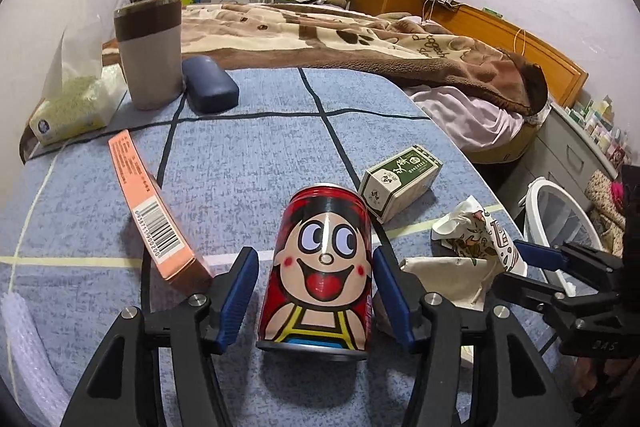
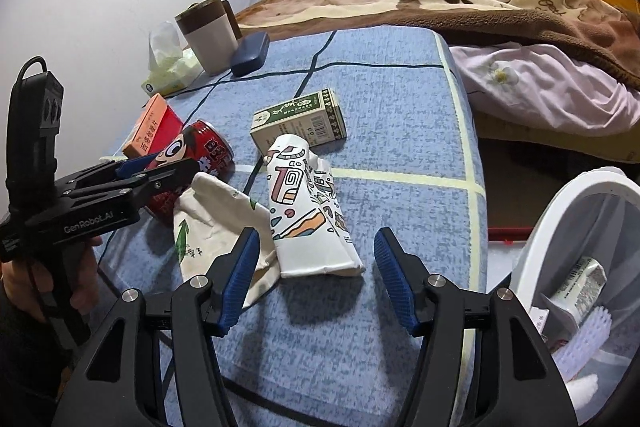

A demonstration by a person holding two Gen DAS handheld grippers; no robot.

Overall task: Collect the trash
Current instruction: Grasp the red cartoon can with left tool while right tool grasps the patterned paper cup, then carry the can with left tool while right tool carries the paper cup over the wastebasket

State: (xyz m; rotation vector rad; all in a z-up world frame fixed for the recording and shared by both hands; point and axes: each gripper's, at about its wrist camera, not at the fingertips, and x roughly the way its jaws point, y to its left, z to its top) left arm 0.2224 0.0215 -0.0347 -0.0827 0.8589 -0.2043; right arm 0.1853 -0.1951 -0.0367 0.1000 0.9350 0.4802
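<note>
Left hand-held gripper (image 1: 316, 301) gapes around the upright red can (image 1: 320, 267), pads clear, long axis vertical.

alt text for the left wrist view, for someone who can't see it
The left gripper stands open around an upright red cartoon-face can on a blue checked cloth, pads not pressing it. An orange box lies left; a green box and crumpled paper cup lie right.
</note>
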